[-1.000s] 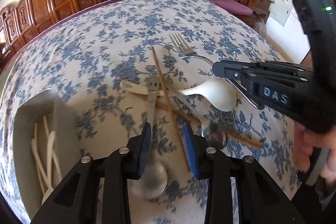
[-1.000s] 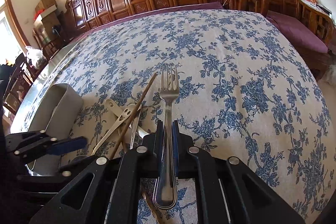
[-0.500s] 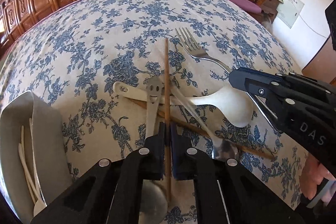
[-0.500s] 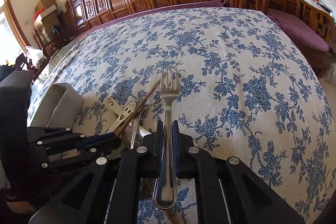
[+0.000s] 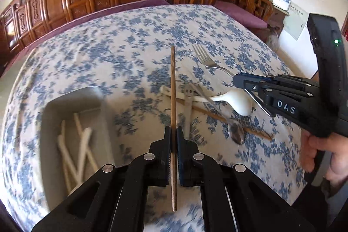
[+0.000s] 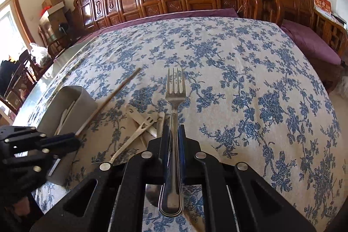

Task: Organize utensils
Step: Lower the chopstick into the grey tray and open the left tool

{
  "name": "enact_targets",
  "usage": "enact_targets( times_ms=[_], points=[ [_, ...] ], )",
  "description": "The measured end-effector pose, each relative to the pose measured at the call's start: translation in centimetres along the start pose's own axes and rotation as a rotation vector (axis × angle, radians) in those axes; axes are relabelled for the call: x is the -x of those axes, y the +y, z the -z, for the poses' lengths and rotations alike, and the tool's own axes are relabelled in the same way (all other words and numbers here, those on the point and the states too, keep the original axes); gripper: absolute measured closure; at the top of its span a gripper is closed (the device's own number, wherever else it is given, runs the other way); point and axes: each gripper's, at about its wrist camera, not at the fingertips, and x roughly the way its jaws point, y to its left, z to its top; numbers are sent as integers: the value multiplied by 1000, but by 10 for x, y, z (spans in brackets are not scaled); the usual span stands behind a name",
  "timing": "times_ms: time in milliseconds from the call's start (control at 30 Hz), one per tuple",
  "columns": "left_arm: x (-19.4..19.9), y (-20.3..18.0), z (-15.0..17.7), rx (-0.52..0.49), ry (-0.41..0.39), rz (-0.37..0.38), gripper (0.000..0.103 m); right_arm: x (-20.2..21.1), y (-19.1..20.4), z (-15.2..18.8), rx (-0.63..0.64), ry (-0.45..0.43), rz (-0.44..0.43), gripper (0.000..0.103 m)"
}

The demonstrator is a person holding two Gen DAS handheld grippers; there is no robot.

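Big floral tablecloth, grey tray on one side already holding white utensils, so that's likely the drop spot. Left gripper is clamped on a wooden chopstick; right gripper pinches a fork mid-handle, lifted clear of the pile.

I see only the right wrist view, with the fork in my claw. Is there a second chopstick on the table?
Observer: Yes, a second chopstick lies under the utensil pile.
Operator: What else is in this pile?
Observer: A white spoon, its wide bowl toward the right claw.
Operator: Where does the left claw grip?
Observer: The left claw is shut on the held chopstick, most of its length ahead of the pads.
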Motion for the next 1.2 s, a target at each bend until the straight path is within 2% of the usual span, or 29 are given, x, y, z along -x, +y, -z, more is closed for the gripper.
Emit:
enact_targets(
  times_ms=[167,467,767,900,1200],
  points=[
    [23,18,16,27,-11,-6,99,0,18,4,36,5,-10,93],
    [52,54,42,54,-29,-72,99,1,42,12,84,15,-23,93],
    [36,89,53,107,11,-117,99,9,63,16,127,-8,-46,93],
    [22,100,57,130,29,-117,99,13,74,16,148,-21,-67,93],
    [13,104,60,146,16,-95,99,18,89,15,162,-29,-106,93]
  ],
)
